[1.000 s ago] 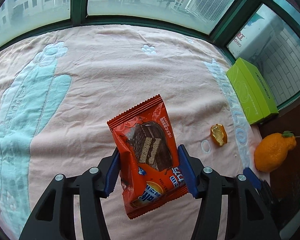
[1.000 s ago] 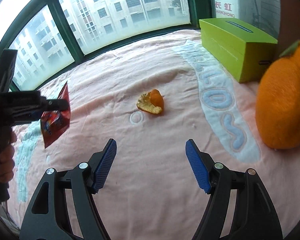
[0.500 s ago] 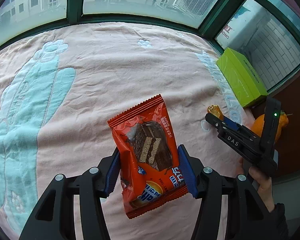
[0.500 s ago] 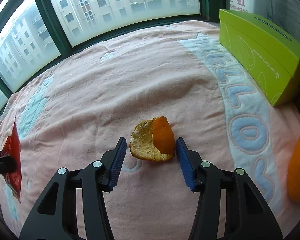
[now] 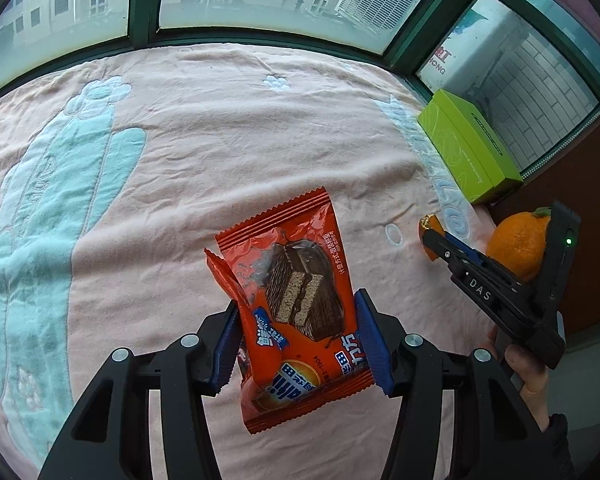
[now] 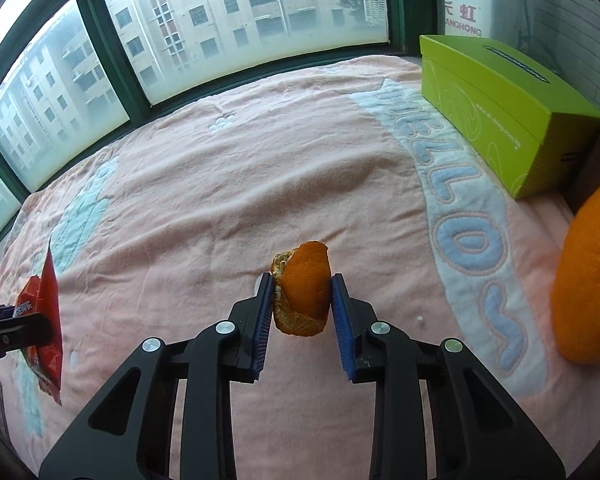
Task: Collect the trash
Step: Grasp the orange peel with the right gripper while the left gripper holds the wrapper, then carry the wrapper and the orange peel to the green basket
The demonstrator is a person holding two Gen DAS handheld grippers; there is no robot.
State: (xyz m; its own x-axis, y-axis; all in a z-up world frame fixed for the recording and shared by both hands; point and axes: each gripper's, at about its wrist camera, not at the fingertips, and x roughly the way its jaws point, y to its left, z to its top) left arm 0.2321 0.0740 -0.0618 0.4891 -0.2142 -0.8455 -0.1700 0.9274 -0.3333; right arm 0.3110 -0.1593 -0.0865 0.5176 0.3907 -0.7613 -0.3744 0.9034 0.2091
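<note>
left tongs (image 5: 296, 338) clamped on red snack wrapper (image 5: 288, 304), long axis upright, top tilted away, held over pink blanket (image 5: 220, 128) | right tongs (image 6: 300, 308) just closed on orange peel (image 6: 304, 292), long axis upright, rind side toward camera, right of wrapper

A glossy red-orange snack wrapper (image 5: 296, 308) shows a brown wafer picture and blue-white lettering. The curled orange peel (image 6: 304, 292) has a pale, pithy inside. The pink quilted blanket (image 6: 220, 208) carries light-blue motifs and letters. The rectangular cardboard box (image 6: 500, 108) is lime green.
</note>
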